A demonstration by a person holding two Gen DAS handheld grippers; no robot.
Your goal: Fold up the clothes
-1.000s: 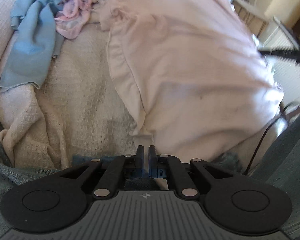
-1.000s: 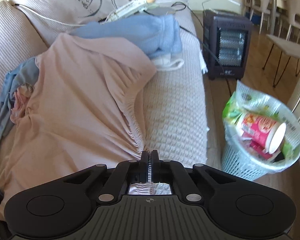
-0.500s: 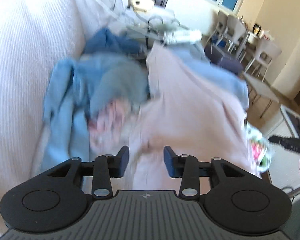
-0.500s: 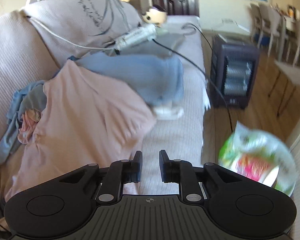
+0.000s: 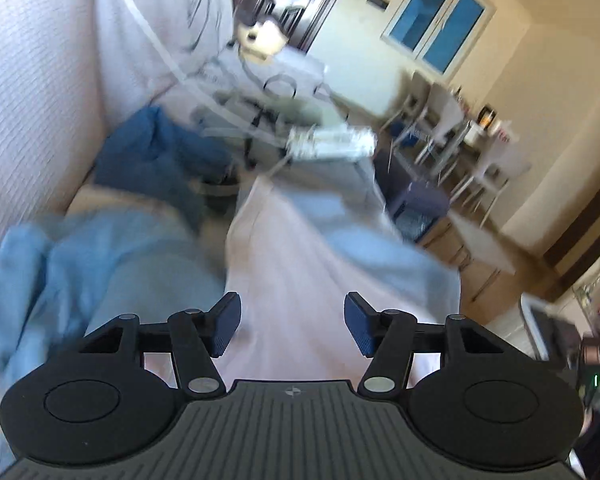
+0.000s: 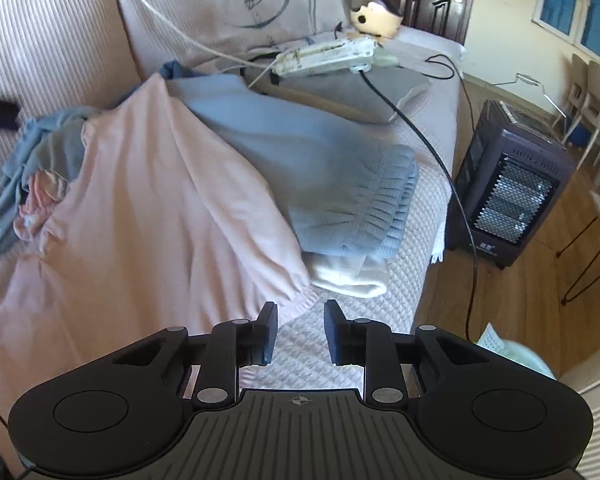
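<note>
The pink garment [image 6: 148, 216] lies spread on the sofa [image 6: 364, 304], its hem overlapping folded blue clothes [image 6: 340, 184]. The right claw [image 6: 298, 332] hovers just above that hem, jaws narrowly apart and opening, empty. The left claw [image 5: 292, 330], blurred, seems wider, also opening, gripping nothing.

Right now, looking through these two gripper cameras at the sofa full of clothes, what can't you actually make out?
- Left wrist view: motion blur smears the blue clothes and the white power strip.
- Right wrist view: the pink garment covers part of the folded blue garment, and the white piece beneath is mostly hidden.
- Right wrist view: the bin is cut off behind the right gripper.
</note>
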